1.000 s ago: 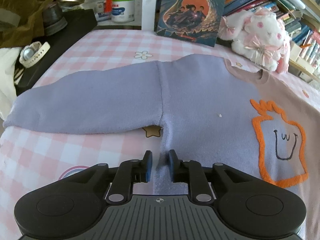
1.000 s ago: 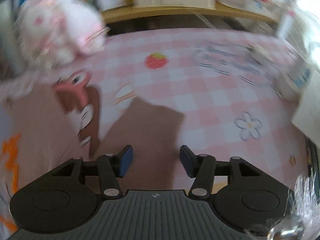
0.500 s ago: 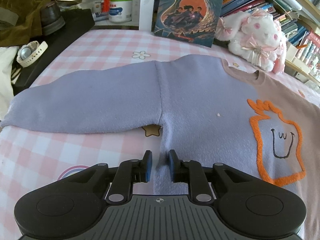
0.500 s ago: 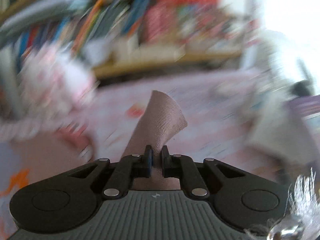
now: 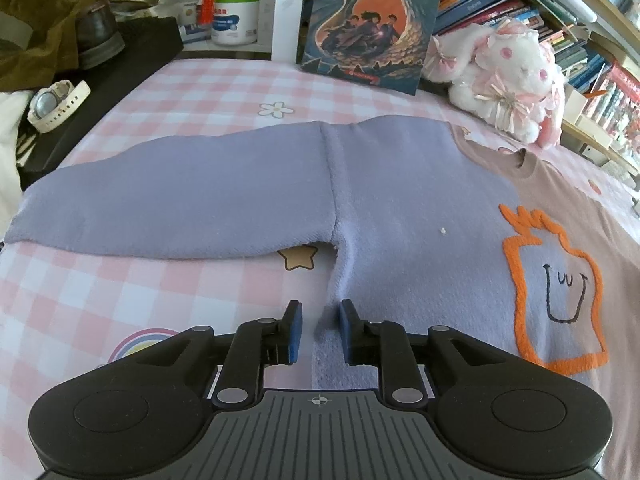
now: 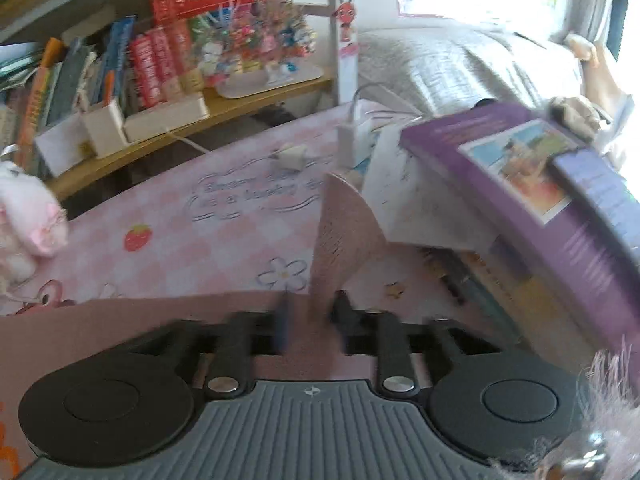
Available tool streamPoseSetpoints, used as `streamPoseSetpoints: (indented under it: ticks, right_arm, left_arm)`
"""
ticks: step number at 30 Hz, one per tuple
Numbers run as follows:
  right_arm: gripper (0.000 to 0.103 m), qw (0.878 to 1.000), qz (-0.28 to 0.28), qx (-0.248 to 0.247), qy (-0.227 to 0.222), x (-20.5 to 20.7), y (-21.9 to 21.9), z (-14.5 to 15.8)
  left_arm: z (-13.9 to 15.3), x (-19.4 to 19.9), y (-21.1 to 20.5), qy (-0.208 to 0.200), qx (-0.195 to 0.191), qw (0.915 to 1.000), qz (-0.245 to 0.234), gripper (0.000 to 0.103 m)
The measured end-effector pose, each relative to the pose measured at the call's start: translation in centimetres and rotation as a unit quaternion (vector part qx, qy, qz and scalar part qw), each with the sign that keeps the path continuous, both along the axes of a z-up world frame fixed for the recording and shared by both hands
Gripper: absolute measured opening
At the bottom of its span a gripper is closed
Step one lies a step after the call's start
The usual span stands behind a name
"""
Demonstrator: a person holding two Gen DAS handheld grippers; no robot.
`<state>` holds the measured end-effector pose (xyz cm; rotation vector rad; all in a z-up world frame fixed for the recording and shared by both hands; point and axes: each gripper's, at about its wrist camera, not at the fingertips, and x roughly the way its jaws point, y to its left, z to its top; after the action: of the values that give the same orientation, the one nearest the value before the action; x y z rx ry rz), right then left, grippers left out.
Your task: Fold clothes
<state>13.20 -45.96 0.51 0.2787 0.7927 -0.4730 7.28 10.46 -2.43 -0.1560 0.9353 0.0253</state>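
Lying flat on the pink checked worktop (image 5: 168, 92), the lilac-and-brown sweatshirt (image 5: 400, 200) spreads toward 12 o'clock. The left hand-held gripper (image 5: 319, 330) straddles its side edge, pads narrowly parted, no visible pinch. The right hand-held gripper (image 6: 310, 318), blurred, is opening around the upright brown sleeve (image 6: 344, 236).

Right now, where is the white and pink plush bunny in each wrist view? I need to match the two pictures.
Left wrist view: the plush bunny sits at upper right, on the pink checked cloth in front of the bookshelves, past the sweatshirt's neckline.
Right wrist view: only part of the bunny shows, cut off at the left edge, midway up.
Shared landmark: the two-tone sweatshirt, whose brown half lies just below the bunny in the right wrist view.
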Motion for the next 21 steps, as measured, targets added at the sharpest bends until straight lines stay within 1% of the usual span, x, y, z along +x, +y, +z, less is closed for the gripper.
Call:
streamPoseSetpoints:
  ticks: [3,5,7,8,10,11,12,14,16,21]
  right_arm:
    - [0.046,1.000,0.010,-0.016,0.021,0.0,0.6,-0.4]
    - [0.050,1.000,0.014,-0.005,0.019,-0.5,1.2,-0.1]
    - [0.052,0.999,0.024,0.033,0.012,-1.4,2.5,0.2]
    - [0.052,0.997,0.038,0.062,0.006,-2.2,3.4,0.3]
    - [0.057,0.991,0.075,0.113,-0.004,-3.7,5.7,0.4]
    - [0.058,0.987,0.099,0.126,-0.005,-4.6,7.0,0.3]
    - [0.058,0.984,0.121,0.128,-0.001,-5.5,8.4,0.0]
    - [0.058,0.982,0.155,0.109,0.014,-7.2,10.8,-0.5]
    - [0.057,0.980,0.179,0.080,0.028,-8.9,12.7,-1.1]
    - [0.056,0.975,0.217,0.028,0.042,-13.0,15.0,-1.8]
  left_arm:
    - [0.0,-0.1,0.0,0.002,-0.001,1.0000,-0.006,0.021]
    - [0.0,-0.2,0.1,0.001,-0.006,0.9999,-0.009,0.021]
    - [0.0,-0.5,0.1,0.000,-0.011,0.9999,-0.013,0.021]
    - [-0.1,-0.7,0.1,-0.003,-0.013,0.9998,-0.015,0.021]
    - [-0.1,-1.1,0.0,-0.006,-0.018,0.9997,-0.017,0.021]
    - [-0.1,-1.3,0.0,-0.005,-0.021,0.9996,-0.017,0.021]
    - [-0.1,-1.5,0.1,-0.004,-0.025,0.9996,-0.016,0.021]
    - [0.0,-2.3,0.2,-0.004,-0.033,0.9993,-0.017,0.022]
    - [0.1,-3.2,0.4,-0.005,-0.041,0.9990,-0.019,0.022]
    - [-0.2,-5.4,0.6,-0.004,-0.047,0.9987,-0.020,0.022]
